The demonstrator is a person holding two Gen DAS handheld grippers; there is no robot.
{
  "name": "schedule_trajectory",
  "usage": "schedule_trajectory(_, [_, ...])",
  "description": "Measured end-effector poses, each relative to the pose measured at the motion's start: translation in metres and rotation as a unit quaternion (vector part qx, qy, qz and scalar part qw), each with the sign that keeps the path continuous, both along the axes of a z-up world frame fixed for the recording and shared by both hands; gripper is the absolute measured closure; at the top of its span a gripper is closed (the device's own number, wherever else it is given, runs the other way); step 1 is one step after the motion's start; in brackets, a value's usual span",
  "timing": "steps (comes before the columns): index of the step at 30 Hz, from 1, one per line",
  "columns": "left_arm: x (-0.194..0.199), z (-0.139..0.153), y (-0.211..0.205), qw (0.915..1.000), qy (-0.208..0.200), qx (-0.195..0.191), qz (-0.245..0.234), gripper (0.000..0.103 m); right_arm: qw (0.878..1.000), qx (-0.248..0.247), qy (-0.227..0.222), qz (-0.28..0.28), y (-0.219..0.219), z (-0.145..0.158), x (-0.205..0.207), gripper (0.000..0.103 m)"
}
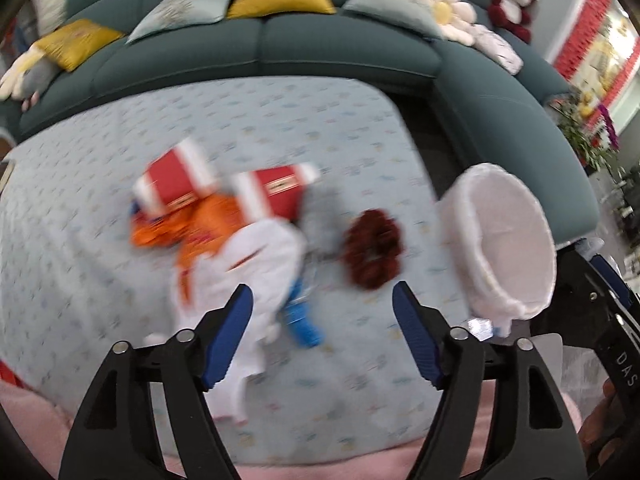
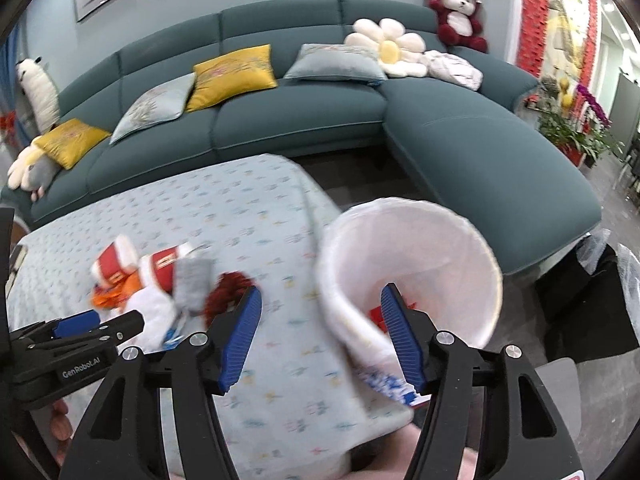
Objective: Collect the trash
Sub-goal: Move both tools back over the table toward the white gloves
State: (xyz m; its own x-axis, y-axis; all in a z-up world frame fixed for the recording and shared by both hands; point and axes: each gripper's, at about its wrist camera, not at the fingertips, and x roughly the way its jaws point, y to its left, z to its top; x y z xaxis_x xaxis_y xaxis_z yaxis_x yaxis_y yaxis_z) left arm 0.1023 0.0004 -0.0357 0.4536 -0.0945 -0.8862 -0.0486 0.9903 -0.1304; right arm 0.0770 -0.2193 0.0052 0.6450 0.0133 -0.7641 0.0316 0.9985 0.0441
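A pile of trash lies on the light blue tablecloth (image 1: 80, 240): two red and white boxes (image 1: 176, 184), an orange wrapper (image 1: 200, 228), crumpled white paper (image 1: 256, 264), a blue item (image 1: 304, 320) and a dark red crumpled ball (image 1: 374, 254). My left gripper (image 1: 322, 300) is open and empty, just short of the white paper and the ball. A white lined bin (image 2: 420, 256) stands at the table's right edge, with something red inside (image 2: 378, 316). My right gripper (image 2: 320, 300) is open and empty, its right finger over the bin's rim. The pile also shows in the right wrist view (image 2: 160, 280).
A teal corner sofa (image 2: 300, 120) with yellow and grey cushions, a flower pillow (image 2: 388, 48) and a red plush bear (image 2: 458, 16) wraps behind and to the right of the table. Potted plants (image 2: 568, 128) stand far right. Black bags (image 2: 592, 292) lie on the floor by the bin.
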Motion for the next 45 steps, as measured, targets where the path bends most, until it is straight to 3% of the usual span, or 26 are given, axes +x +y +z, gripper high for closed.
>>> schedule_trajectory(5, [-0.022, -0.011, 0.050, 0.9990, 0.017, 0.013, 0.039, 0.020, 1.000, 0.006, 0.010, 0.023, 0.036, -0.008, -0.009, 0.043])
schedule_trajectory(10, [-0.039, -0.037, 0.090, 0.9955, 0.057, -0.004, 0.075, 0.019, 0.998, 0.006, 0.024, 0.049, 0.075, -0.025, -0.016, 0.043])
schedule_trajectory(14, [-0.048, -0.056, 0.100, 0.9917, 0.084, -0.040, 0.089, 0.019, 0.997, 0.008, 0.041, 0.060, 0.095, -0.042, -0.019, 0.043])
schedule_trajectory(22, [-0.049, -0.096, 0.094, 0.9859, 0.126, -0.068, 0.086, 0.020, 0.996, 0.005, 0.068, 0.065, 0.115, -0.064, -0.023, 0.043])
schedule_trajectory(25, [-0.049, -0.105, 0.088, 0.9839, 0.141, -0.081, 0.074, 0.031, 0.995, 0.001, 0.075, 0.066, 0.118, -0.070, -0.023, 0.043])
schedule_trajectory(27, [-0.050, -0.110, 0.084, 0.9823, 0.151, -0.088, 0.066, 0.049, 0.995, 0.000, 0.080, 0.066, 0.119, -0.073, -0.023, 0.043])
schedule_trajectory(31, [-0.051, -0.116, 0.082, 0.9816, 0.159, -0.088, 0.058, 0.072, 0.994, 0.000, 0.088, 0.065, 0.119, -0.079, -0.022, 0.043])
schedule_trajectory(33, [-0.050, -0.114, 0.081, 0.9827, 0.157, -0.083, 0.053, 0.095, 0.994, 0.002, 0.093, 0.065, 0.119, -0.083, -0.021, 0.043])
schedule_trajectory(40, [-0.046, -0.078, 0.094, 0.9885, 0.103, -0.087, 0.069, 0.096, 0.992, 0.010, 0.105, 0.075, 0.125, -0.093, -0.014, 0.045])
schedule_trajectory(45, [-0.034, -0.057, 0.102, 0.9914, 0.066, -0.085, 0.075, 0.096, 0.990, 0.005, 0.112, 0.089, 0.137, -0.102, -0.005, 0.052])
